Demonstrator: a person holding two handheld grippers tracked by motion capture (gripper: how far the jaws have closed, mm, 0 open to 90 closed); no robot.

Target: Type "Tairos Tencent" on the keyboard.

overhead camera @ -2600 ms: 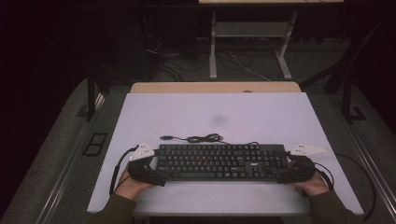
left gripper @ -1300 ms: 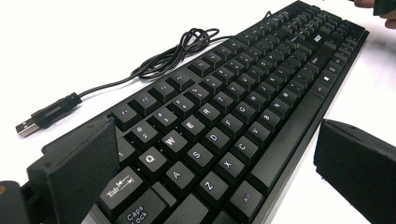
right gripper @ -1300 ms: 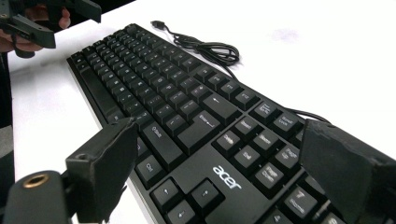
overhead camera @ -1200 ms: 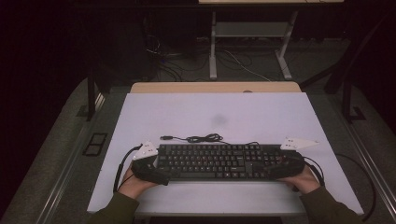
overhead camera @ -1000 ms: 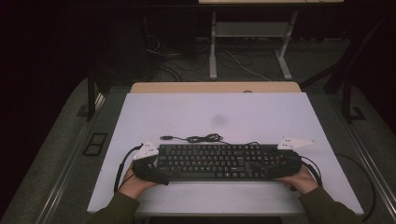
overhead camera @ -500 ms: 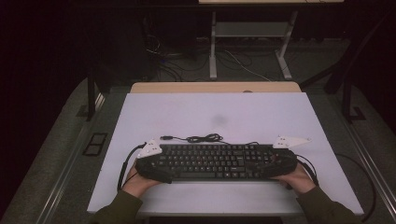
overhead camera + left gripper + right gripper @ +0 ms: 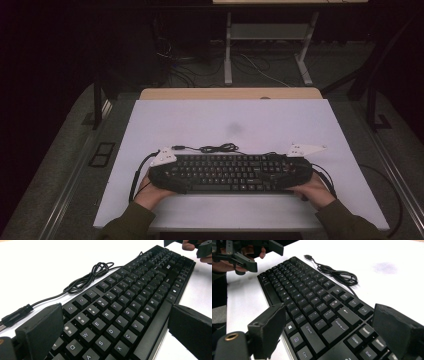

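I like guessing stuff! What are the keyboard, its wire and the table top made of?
The keyboard looks like hard matt black plastic: its keys are dull, with printed pale letters. Its cable seems rubbery plastic, since it bends into loose loops, and ends in a plug that may hold metal. The table top is smooth and white, maybe painted board or laminate; the look cannot settle which.

Beyond the keyboard the white table lies open to its far edge. Only the coiled cable, just behind the keys, seems to block that route.
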